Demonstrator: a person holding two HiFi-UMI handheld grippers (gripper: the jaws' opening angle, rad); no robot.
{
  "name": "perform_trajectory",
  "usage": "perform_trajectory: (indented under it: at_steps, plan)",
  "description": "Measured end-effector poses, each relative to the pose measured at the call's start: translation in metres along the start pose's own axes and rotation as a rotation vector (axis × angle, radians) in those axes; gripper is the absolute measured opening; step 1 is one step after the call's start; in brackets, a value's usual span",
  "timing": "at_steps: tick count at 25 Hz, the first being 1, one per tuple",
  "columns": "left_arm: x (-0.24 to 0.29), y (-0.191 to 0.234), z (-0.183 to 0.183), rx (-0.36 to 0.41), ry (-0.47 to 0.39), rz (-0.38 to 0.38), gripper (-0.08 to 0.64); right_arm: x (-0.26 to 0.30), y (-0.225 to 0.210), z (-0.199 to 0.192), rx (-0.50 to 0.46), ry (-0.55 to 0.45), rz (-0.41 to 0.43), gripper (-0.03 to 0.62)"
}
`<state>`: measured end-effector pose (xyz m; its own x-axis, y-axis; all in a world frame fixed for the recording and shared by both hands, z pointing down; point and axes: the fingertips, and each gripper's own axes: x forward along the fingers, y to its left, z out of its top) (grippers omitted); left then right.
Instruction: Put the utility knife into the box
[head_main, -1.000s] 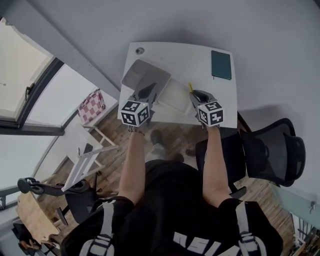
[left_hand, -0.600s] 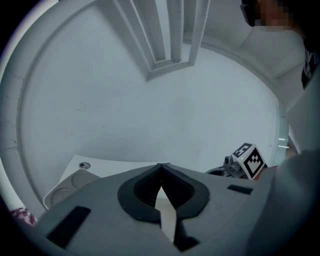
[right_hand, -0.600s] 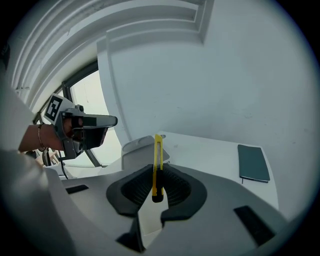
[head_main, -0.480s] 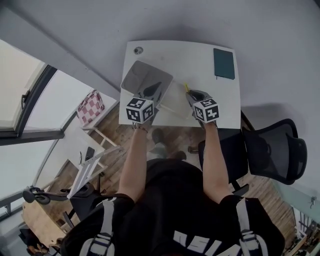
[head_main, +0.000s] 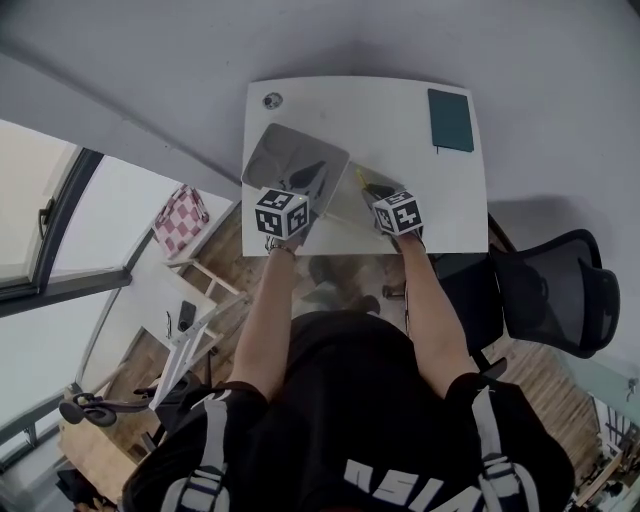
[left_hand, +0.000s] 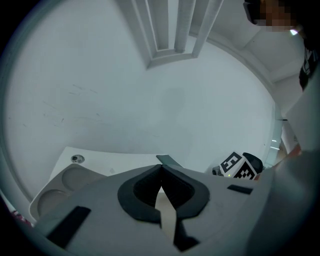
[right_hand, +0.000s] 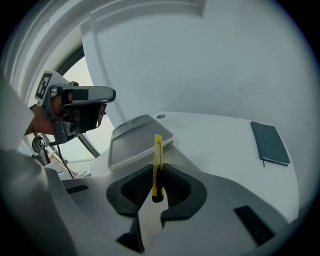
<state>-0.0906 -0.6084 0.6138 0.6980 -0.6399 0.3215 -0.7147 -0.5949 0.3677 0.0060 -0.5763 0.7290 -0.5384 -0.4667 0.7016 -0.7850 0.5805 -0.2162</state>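
My right gripper (right_hand: 157, 175) is shut on a yellow utility knife (right_hand: 158, 157), which stands upright between the pads. In the head view this gripper (head_main: 378, 192) holds the knife (head_main: 363, 181) at the right edge of the pale open box (head_main: 340, 203). The box's grey lid (head_main: 295, 158) is raised at the left and also shows in the right gripper view (right_hand: 137, 142). My left gripper (head_main: 303, 192) hovers over the lid's near edge. Its tips (left_hand: 160, 172) meet, with nothing visible between them. I cannot tell whether it touches the lid.
A dark green notebook (head_main: 451, 120) lies at the white table's (head_main: 400, 120) far right corner. A small round fitting (head_main: 271, 100) sits at the far left corner. A black office chair (head_main: 555, 295) stands to the right of the table. A window runs along the left.
Both grippers have moved farther over the table. The right one has carried the knife leftward to the box's edge. The left one has stayed over the lid.
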Motion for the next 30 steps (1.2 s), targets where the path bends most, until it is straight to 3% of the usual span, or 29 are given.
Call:
perform_trajectory:
  at_steps: [8, 16, 30]
  plan:
    - [0.015, 0.020, -0.017, 0.004, 0.052, -0.043, 0.025, 0.036, -0.012, -0.021, 0.110, 0.079, -0.014, 0.075]
    - [0.031, 0.025, -0.031, 0.033, 0.104, -0.102, 0.025, 0.060, -0.020, -0.028, 0.122, 0.165, -0.058, 0.075]
    - [0.036, 0.044, -0.033, 0.012, 0.119, -0.108, 0.025, 0.082, -0.029, -0.040, 0.130, 0.261, -0.105, 0.077]
